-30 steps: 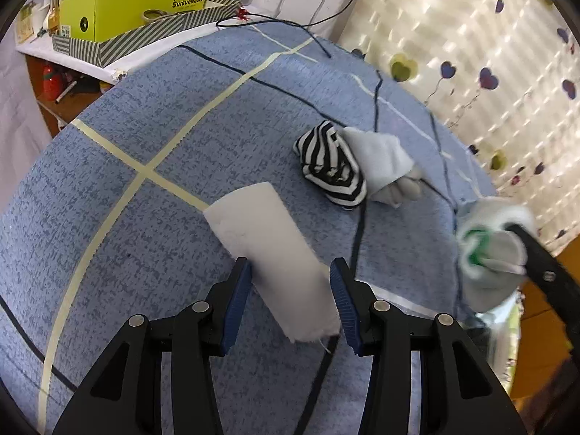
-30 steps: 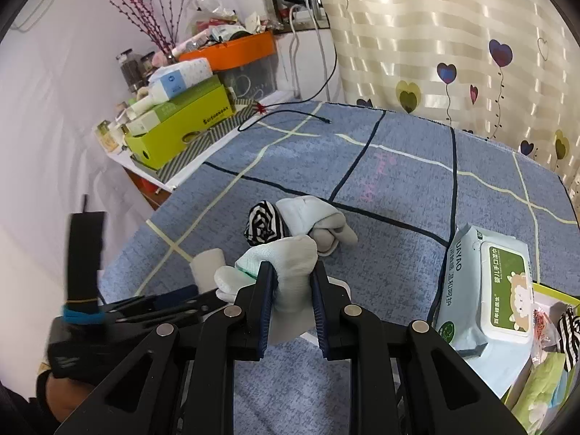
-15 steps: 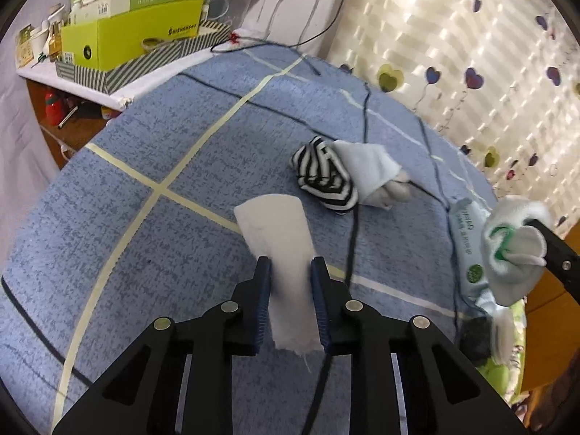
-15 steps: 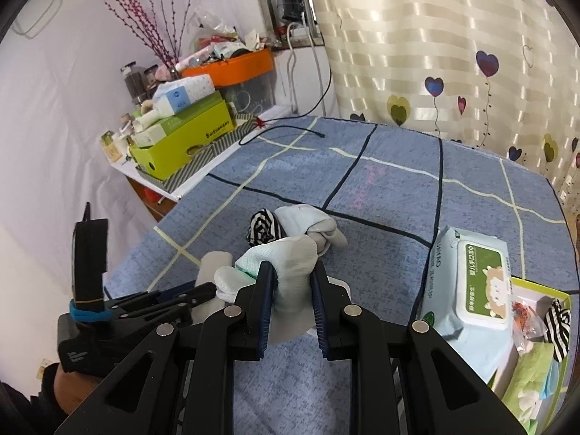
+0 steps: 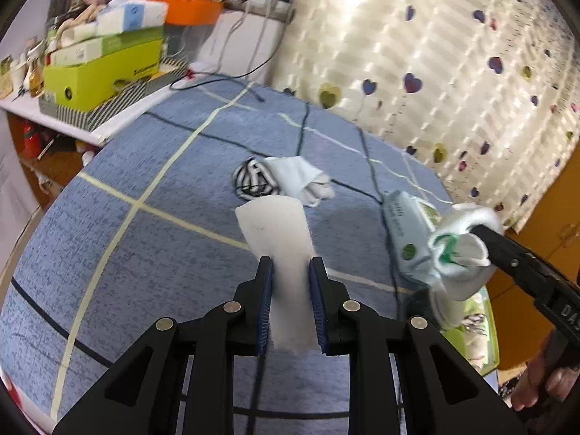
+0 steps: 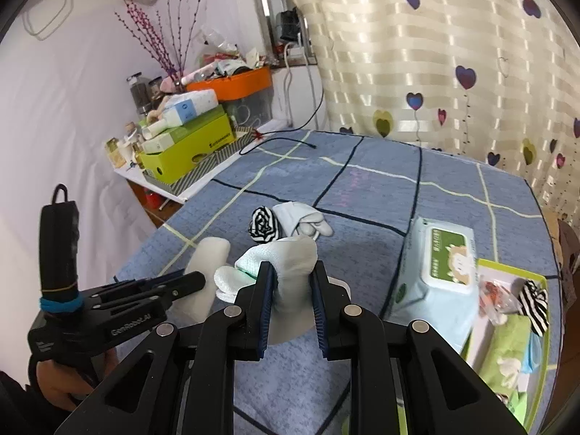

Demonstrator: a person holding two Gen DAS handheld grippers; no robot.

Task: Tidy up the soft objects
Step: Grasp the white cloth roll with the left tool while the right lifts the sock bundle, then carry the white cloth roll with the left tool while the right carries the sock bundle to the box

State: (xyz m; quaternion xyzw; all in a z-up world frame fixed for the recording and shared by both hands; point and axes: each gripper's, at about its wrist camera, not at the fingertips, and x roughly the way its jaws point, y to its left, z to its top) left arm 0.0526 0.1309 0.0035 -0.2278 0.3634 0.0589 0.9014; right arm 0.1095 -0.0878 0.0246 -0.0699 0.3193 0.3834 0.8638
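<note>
My left gripper (image 5: 290,264) has a folded white cloth (image 5: 275,224) between its jaws, which are closing; the pads press its sides and it hangs above the blue bedspread (image 5: 145,253). My right gripper (image 6: 290,268) is shut on a rolled white and pale-green sock (image 6: 290,253), also held off the bed. In the left wrist view that sock (image 5: 460,253) and the right gripper (image 5: 475,230) are at the right. The right wrist view shows the left gripper (image 6: 195,281) with the cloth (image 6: 212,253) at the lower left. A striped sock (image 5: 253,179) and a pale sock (image 5: 301,177) lie together mid-bed.
A pack of wet wipes (image 6: 442,264) lies on the right of the bed, beside a green tray (image 6: 507,264) holding small soft items. A cluttered shelf with a lime box (image 6: 188,145) lines the left side. A black cable (image 6: 279,141) lies at the far end. A heart-print curtain hangs behind.
The left jaws closed from wide apart onto the white cloth and lifted it off the bedspread. The right gripper, still holding its sock, moved toward the wipes and tray.
</note>
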